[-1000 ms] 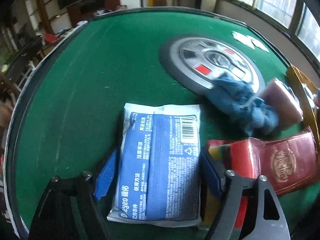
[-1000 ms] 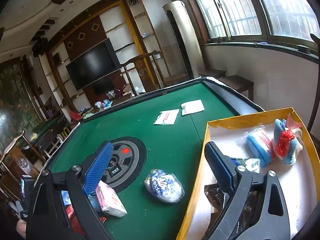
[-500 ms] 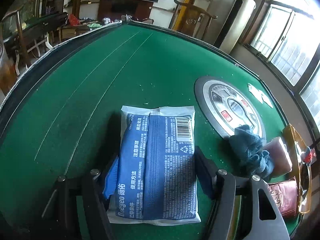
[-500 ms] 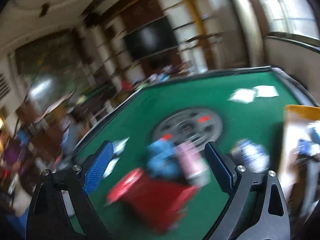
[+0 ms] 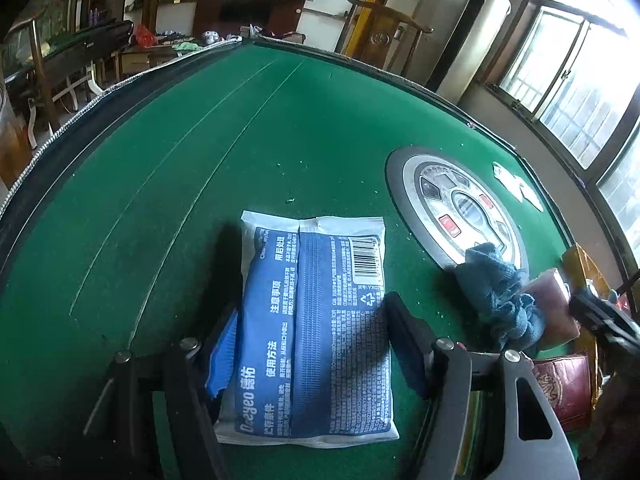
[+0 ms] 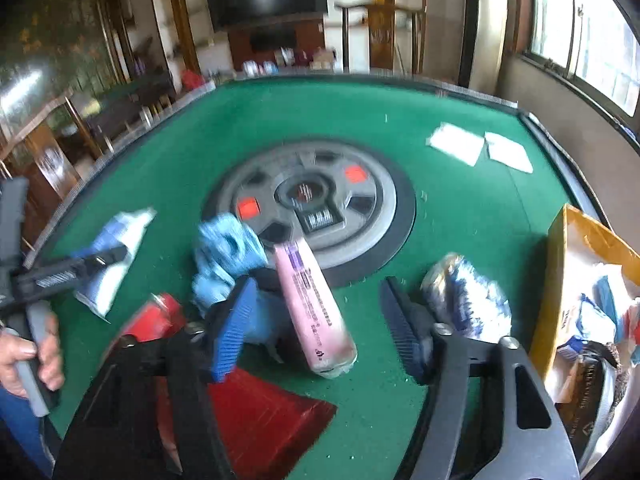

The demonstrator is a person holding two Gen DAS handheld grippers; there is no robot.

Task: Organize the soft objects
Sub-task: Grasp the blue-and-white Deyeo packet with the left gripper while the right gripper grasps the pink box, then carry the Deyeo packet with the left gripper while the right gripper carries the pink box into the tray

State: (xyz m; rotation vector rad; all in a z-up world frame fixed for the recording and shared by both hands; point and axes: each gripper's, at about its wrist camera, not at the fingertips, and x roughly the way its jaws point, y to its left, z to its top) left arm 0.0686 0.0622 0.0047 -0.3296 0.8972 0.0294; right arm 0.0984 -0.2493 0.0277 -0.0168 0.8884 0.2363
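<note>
A blue and white wipes pack (image 5: 316,320) lies on the green table between the fingers of my left gripper (image 5: 316,344), whose pads rest against its sides. It also shows in the right wrist view (image 6: 116,248). My right gripper (image 6: 316,328) is open and empty above a pink tissue pack (image 6: 312,304). A blue cloth (image 6: 224,256) lies left of the pink pack, and also shows in the left wrist view (image 5: 496,292). A blue and white bag (image 6: 464,296) lies right of my right gripper.
A yellow-rimmed box (image 6: 560,264) with several soft items stands at the right table edge. Red packets (image 6: 256,408) lie under my right gripper. A round grey console (image 6: 316,200) sits mid-table. Two white papers (image 6: 476,146) lie at the far right.
The right gripper swung left from the box to above the pink pack and cloth. The left gripper stays around the wipes pack, its view tilted up.
</note>
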